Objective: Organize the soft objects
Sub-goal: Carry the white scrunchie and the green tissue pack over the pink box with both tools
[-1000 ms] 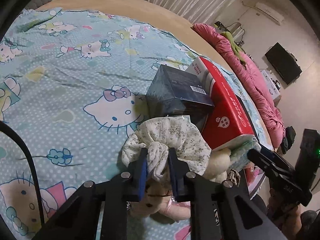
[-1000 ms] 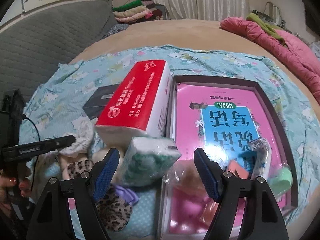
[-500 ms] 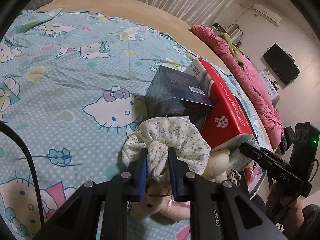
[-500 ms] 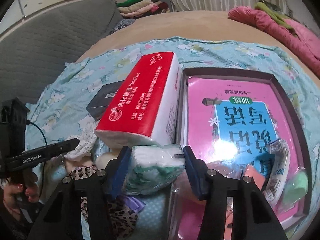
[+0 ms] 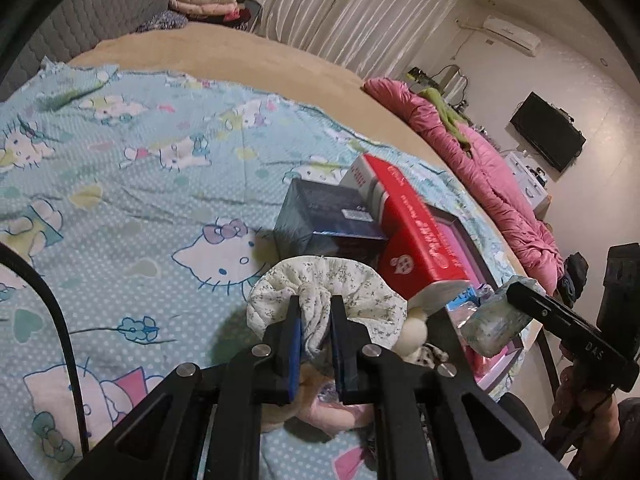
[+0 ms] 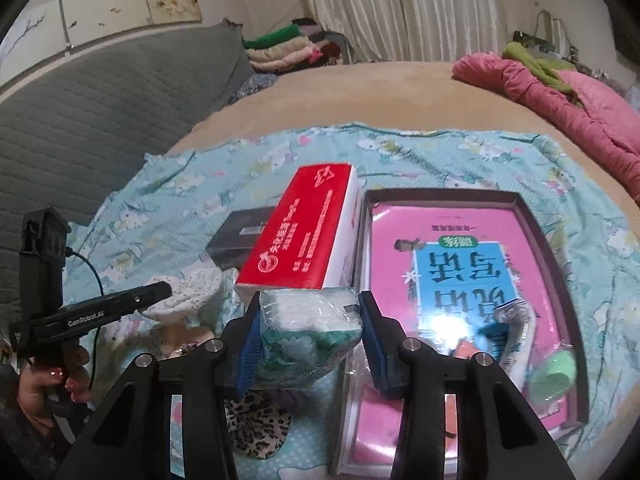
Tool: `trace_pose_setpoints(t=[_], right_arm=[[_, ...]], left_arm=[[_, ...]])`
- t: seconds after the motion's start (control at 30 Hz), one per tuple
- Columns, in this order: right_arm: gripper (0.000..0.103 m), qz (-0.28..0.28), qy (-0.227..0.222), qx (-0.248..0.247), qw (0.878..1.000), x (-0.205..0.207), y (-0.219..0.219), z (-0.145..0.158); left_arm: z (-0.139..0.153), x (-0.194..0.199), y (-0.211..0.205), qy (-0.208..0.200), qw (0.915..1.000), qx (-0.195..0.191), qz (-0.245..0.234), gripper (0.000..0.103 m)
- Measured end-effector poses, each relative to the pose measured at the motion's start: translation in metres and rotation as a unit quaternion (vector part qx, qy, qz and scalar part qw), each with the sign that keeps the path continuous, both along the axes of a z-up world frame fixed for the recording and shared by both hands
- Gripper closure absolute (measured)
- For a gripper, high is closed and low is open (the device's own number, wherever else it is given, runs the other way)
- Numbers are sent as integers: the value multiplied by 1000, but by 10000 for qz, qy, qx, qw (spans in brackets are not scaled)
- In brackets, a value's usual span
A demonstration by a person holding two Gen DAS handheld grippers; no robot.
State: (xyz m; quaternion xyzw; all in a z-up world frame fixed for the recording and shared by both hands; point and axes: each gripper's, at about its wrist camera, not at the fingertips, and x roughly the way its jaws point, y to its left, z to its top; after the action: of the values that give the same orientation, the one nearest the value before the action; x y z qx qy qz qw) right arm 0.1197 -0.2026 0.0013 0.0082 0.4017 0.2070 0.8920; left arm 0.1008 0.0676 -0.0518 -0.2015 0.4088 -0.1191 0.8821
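Here, left claw (image 5: 315,322) pinches scrunchie (image 5: 326,284) (right claw (image 6: 308,330) clamps tissue pack (image 6: 308,336)).

One floral scrunchie (image 5: 328,292), one green tissue pack (image 6: 308,340), one red tissue box (image 6: 304,236), one dark box (image 5: 328,216), one tray (image 6: 524,208), one pink book (image 6: 460,264), one leopard cloth (image 6: 256,428), two grippers (image 5: 314,336) (image 6: 308,340)

Open: printed sheet (image 5: 120,208) left of dark box (image 5: 324,220), unobstructed | Blocked: dark box touching red tissue box (image 6: 304,236), which abuts tray (image 6: 532,216) | Tray: book (image 6: 460,264) covers floor, packets crowd near end | Near edge: plush, leopard cloth (image 6: 256,428).
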Motion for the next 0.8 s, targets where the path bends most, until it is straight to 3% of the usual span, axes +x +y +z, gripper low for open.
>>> trace_pose_setpoints(t=[0.47, 0.8], right_arm=[[57, -352, -410, 172, 9984, -21, -41, 37], [57, -757, -834, 328, 9931, -37, -83, 73]], left_arm=[[59, -31, -19, -393, 9990, 188, 117, 90], [99, -43, -59, -670, 9971, 311, -189, 90]])
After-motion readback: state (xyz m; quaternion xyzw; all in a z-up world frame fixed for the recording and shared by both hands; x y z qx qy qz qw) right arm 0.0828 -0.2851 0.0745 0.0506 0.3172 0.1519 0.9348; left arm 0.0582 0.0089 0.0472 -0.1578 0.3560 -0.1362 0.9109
